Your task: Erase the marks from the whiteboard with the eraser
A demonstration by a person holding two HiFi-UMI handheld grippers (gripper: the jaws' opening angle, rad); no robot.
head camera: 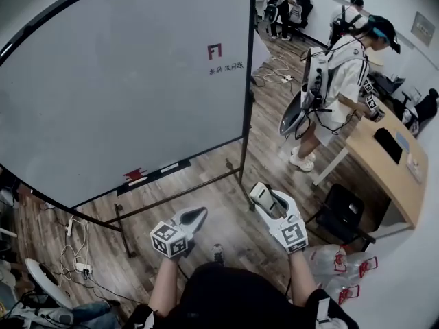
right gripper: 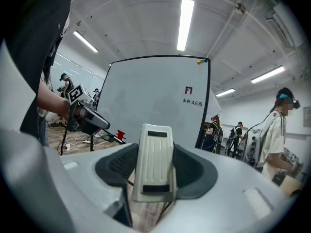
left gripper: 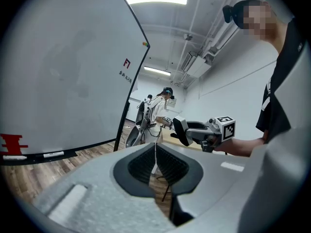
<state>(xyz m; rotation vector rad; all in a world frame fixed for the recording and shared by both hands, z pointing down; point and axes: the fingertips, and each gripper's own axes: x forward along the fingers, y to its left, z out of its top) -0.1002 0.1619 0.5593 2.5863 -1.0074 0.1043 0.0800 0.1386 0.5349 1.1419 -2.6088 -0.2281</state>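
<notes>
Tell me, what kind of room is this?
Probably an office or lab workroom: a big white whiteboard on a black-framed stand, a long light-wood desk, and other people wearing white backpack rigs under ceiling strip lights.

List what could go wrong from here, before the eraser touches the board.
1. The eraser is pinched by its sides in the right gripper and juts past the jaws; pressing on the whiteboard might twist it loose.
2. The marks sit high near the board's right edge, so a hard wipe there may sway the free-standing frame.
3. The frame's foot and floor cables lie ahead: a trip hazard.
</notes>
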